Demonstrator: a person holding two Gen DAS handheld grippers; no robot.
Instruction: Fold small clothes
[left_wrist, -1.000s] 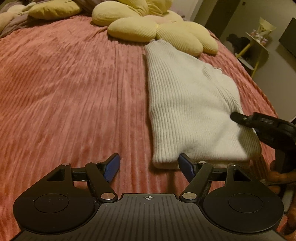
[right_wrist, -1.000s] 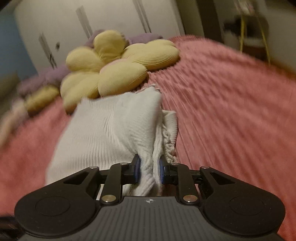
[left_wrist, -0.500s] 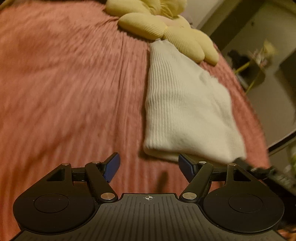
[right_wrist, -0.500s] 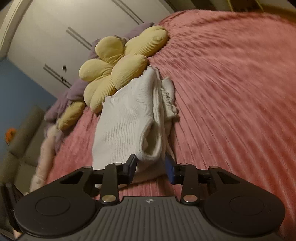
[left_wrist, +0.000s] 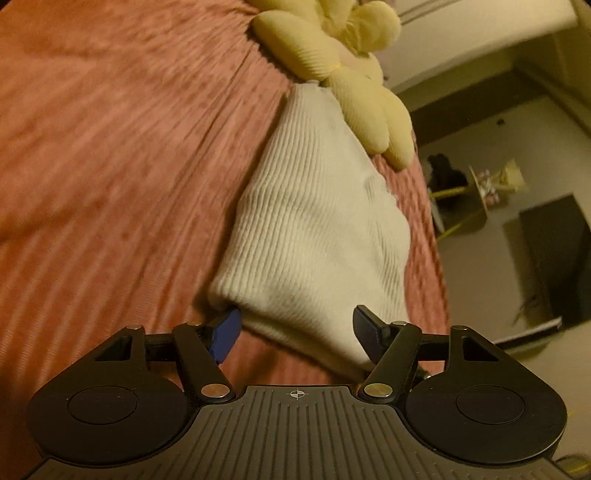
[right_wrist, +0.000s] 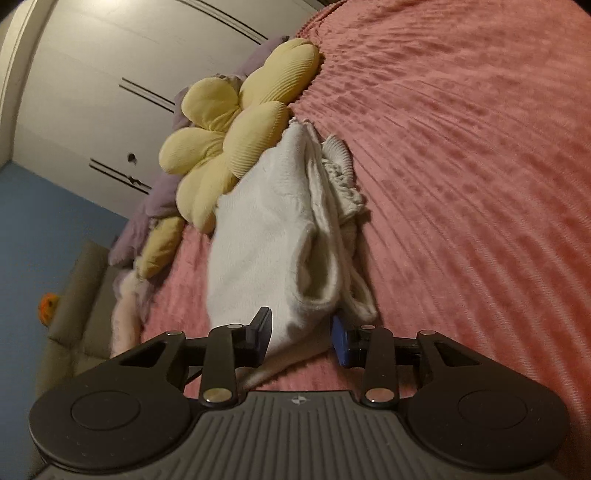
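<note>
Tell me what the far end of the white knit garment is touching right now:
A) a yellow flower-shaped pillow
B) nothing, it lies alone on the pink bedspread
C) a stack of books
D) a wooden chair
A: in both wrist views the far end of the white knit garment runs up against the petals of the yellow flower-shaped pillow, which lies on the pink bedspread.

The right tool (right_wrist: 301, 338) gapes around the folded white sweater's (right_wrist: 269, 236) near edge. A yellow flower cushion (right_wrist: 229, 136) touches its far end on the pink bed (right_wrist: 461, 166).
</note>
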